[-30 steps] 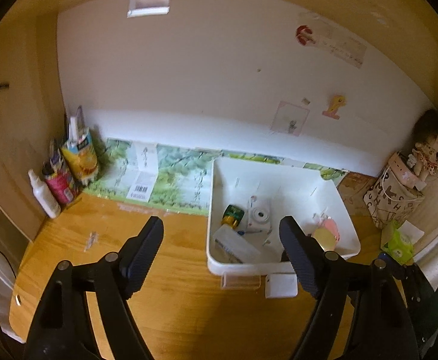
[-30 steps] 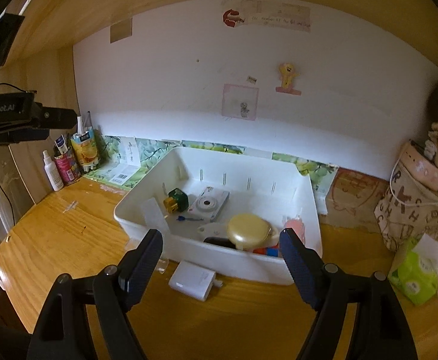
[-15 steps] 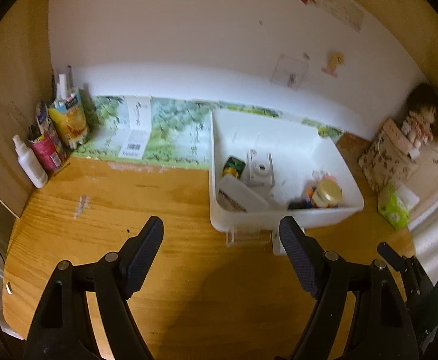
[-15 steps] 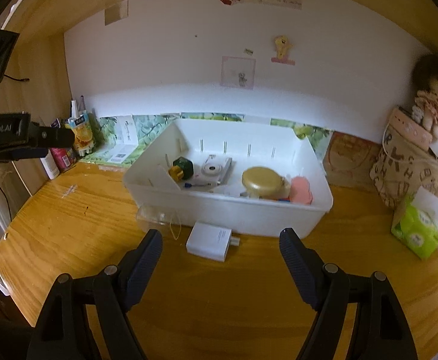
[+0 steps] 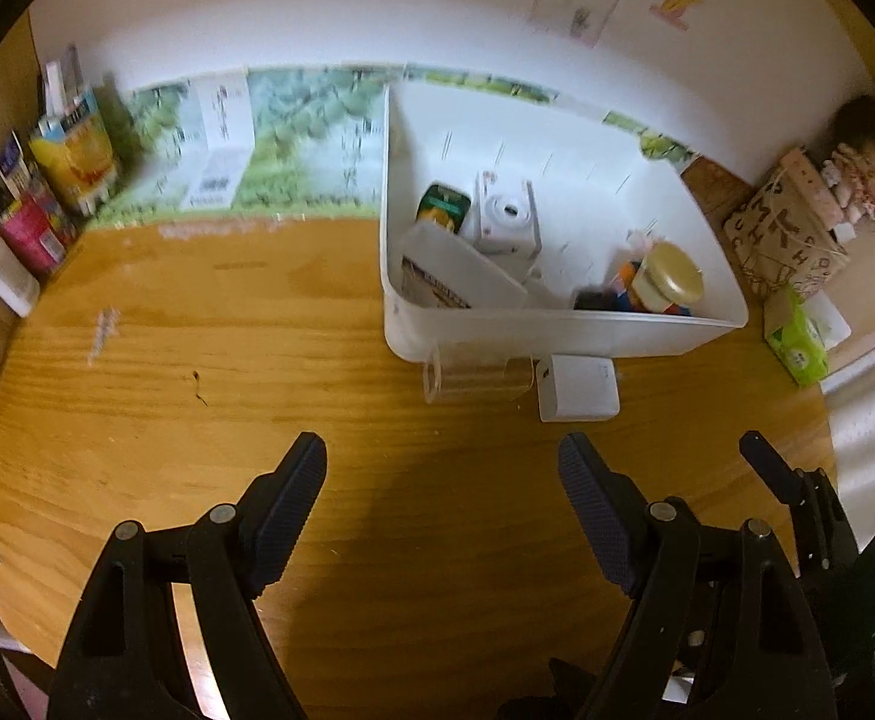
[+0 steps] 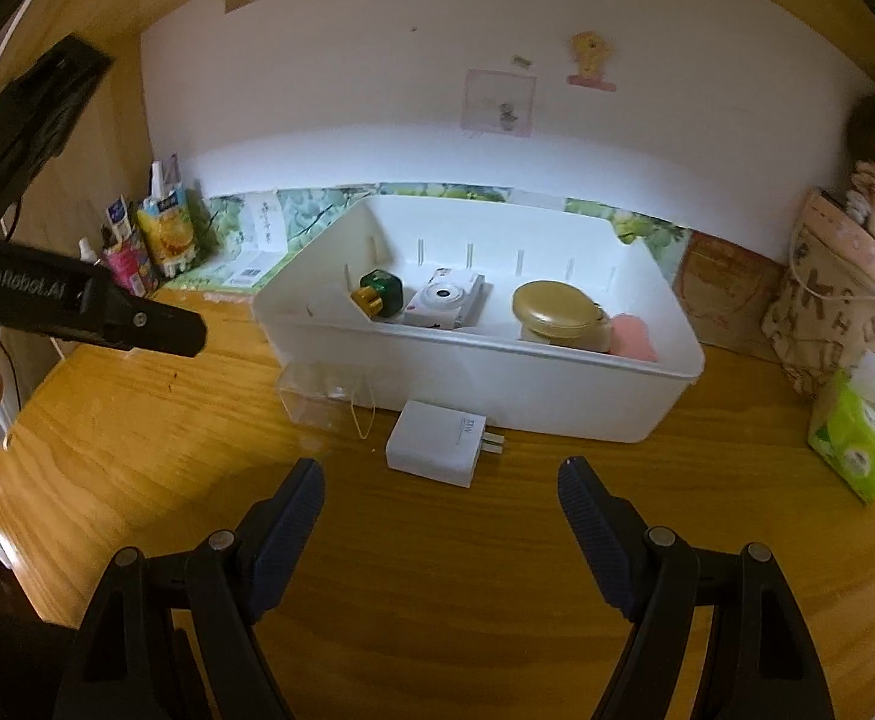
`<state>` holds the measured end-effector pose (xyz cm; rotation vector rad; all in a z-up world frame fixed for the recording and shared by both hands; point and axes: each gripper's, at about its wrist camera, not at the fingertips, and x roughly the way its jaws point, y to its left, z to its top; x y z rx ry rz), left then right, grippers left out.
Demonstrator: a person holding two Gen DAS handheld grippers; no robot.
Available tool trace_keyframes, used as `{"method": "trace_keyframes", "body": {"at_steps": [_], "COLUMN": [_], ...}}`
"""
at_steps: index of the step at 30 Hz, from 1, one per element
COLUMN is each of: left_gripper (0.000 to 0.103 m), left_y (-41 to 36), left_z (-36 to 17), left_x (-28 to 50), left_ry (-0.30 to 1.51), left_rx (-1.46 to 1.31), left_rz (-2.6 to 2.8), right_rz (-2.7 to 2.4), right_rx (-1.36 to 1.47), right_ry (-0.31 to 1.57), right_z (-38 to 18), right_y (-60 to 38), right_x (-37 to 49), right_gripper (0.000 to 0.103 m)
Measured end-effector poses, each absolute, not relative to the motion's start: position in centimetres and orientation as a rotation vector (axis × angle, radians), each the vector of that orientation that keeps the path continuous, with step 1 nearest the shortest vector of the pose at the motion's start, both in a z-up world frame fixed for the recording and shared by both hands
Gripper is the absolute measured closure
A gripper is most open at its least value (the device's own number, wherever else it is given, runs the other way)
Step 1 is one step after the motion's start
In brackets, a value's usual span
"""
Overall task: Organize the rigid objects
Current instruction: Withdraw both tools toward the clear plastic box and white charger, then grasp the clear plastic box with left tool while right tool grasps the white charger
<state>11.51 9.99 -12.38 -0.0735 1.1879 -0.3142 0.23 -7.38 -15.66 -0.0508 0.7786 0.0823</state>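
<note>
Looking through your left wrist camera, the white bin (image 5: pixel 557 324) already holds the camera (image 5: pixel 506 222), green block (image 5: pixel 442 207) and gold-lidded jar (image 5: pixel 671 279), while the white charger (image 5: pixel 578 387) and clear plastic piece (image 5: pixel 476 372) lie just outside its near wall, likely waiting to go in. Your left gripper (image 5: pixel 442 480) hangs spread wide, gripping nothing. Over to the right wrist view: the charger (image 6: pixel 437 443) sits just before the bin (image 6: pixel 527 384), and your right gripper (image 6: pixel 441 495) gapes empty above bare wood, nearly lined up on it.
</note>
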Motion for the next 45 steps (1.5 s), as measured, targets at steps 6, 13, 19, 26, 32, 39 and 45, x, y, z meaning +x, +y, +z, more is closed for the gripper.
{"method": "trace_keyframes", "body": {"at_steps": [6,13,19,26,32,39,45], "left_gripper": [0.020,0.020,0.020,0.020,0.020,0.020,0.020], "left_y": [8.8,7.0,6.3,5.9,5.3,4.2,3.7], "left_z": [-14.4,-16.5,-18.1,-19.1,-19.5,-20.5,-21.5], "left_x": [13.4,15.4,16.9,18.3,19.1,19.4,19.6], "left_ry": [1.306,1.392,1.452,1.475,1.486,1.515,1.540], "left_rx": [-0.114,-0.100,-0.101,-0.096,-0.092,-0.070,-0.061], "left_rz": [-0.300,-0.273,-0.261,-0.275,-0.300,-0.328,-0.331], "right_rz": [0.127,0.181,0.199,0.171,0.150,0.126,0.087], "right_rx": [-0.059,-0.055,-0.046,-0.037,-0.031,-0.045,-0.050], "right_ry": [0.802,0.825,0.848,0.861,0.874,0.892,0.900], "right_z": [-17.4,-19.4,-20.9,-22.2,-23.2,-24.0,-24.7], "right_y": [-7.9,-8.0,-7.9,-7.8,-7.6,-7.0,-6.9], "right_x": [2.2,4.2,5.5,6.4,7.1,7.8,8.1], "right_gripper": [0.022,0.022,0.022,0.022,0.022,0.022,0.022]}}
